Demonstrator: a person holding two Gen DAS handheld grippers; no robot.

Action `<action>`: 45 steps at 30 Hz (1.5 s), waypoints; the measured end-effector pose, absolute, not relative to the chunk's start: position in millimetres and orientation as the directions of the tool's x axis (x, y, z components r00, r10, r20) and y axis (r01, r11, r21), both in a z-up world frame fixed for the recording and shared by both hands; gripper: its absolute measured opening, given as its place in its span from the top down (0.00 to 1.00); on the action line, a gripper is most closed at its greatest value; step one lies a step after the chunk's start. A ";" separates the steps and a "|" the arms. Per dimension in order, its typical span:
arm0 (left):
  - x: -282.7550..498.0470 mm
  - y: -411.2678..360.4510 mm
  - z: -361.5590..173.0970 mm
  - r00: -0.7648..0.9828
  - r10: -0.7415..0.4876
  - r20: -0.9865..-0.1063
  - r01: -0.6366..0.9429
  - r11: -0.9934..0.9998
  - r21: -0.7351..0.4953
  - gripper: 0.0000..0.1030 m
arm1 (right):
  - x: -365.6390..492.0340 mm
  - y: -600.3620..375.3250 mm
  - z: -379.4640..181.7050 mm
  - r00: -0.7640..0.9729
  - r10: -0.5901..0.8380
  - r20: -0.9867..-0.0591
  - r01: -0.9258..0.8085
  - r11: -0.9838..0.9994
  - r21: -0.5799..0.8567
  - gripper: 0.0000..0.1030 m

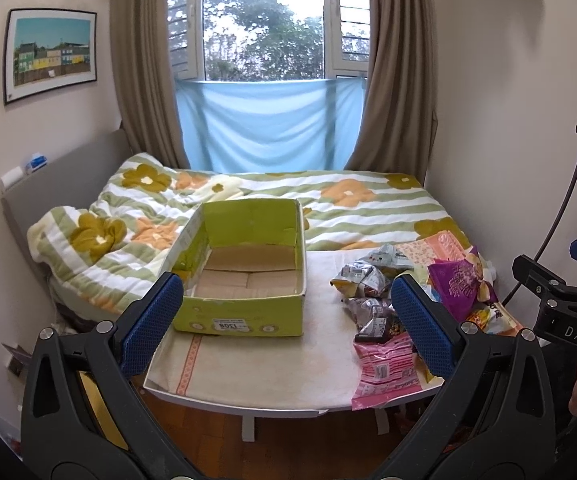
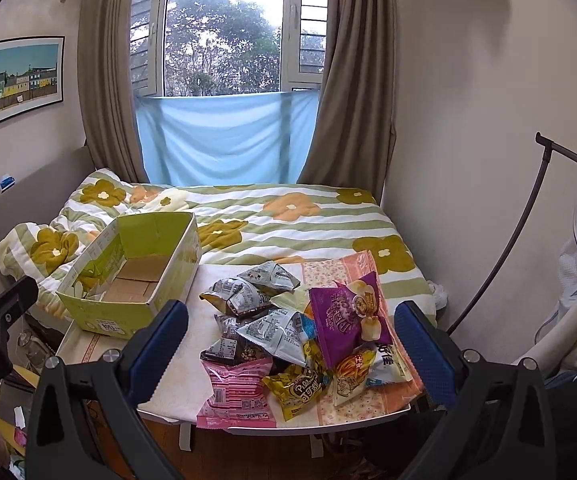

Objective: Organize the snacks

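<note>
Both claws, left (image 1: 288, 324) and right (image 2: 290, 346), hang released and empty before the worktop (image 1: 248, 364), whose right edge carries the snack heap (image 2: 296, 328), nearer the right claw, with the empty green box (image 1: 244, 276) toward the left.

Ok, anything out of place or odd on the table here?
The pink packet overhangs the table's front edge. The other snacks lie in a loose heap beside the empty box. Nothing spilled.

I see a matt cardboard box (image 1: 244, 276) and glossy, crinkled plastic snack packets (image 2: 284, 336). The bed (image 1: 368, 208) wears soft fleecy cloth; the floor (image 1: 288, 444) is wood.
</note>
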State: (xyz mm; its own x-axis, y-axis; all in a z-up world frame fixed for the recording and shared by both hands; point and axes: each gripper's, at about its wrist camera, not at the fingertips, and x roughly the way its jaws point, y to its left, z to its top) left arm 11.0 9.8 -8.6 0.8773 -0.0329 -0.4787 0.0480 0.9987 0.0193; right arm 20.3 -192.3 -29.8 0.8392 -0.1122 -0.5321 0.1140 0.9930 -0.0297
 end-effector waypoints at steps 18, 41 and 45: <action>13.3 7.0 -8.5 0.873 -0.028 -0.487 0.044 0.999 0.021 0.00 | 23.8 -192.5 -30.0 0.839 -0.109 -0.533 0.109 0.994 -0.032 0.00; 18.5 0.3 -10.5 0.870 -0.033 -0.492 0.048 0.999 0.019 0.00 | 23.4 -194.5 -30.2 0.838 -0.110 -0.535 0.110 0.993 -0.031 0.00; 23.9 0.9 -12.8 0.864 -0.040 -0.502 0.054 0.998 0.013 0.00 | 23.6 -194.4 -30.2 0.837 -0.110 -0.536 0.110 0.993 -0.032 0.00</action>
State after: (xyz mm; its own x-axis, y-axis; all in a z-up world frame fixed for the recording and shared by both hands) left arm 23.9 0.9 -12.8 0.8640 -0.0402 -0.5019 0.0538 0.9985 0.0127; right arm 23.6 -194.4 -30.2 0.8371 -0.1096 -0.5359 0.1098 0.9935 -0.0316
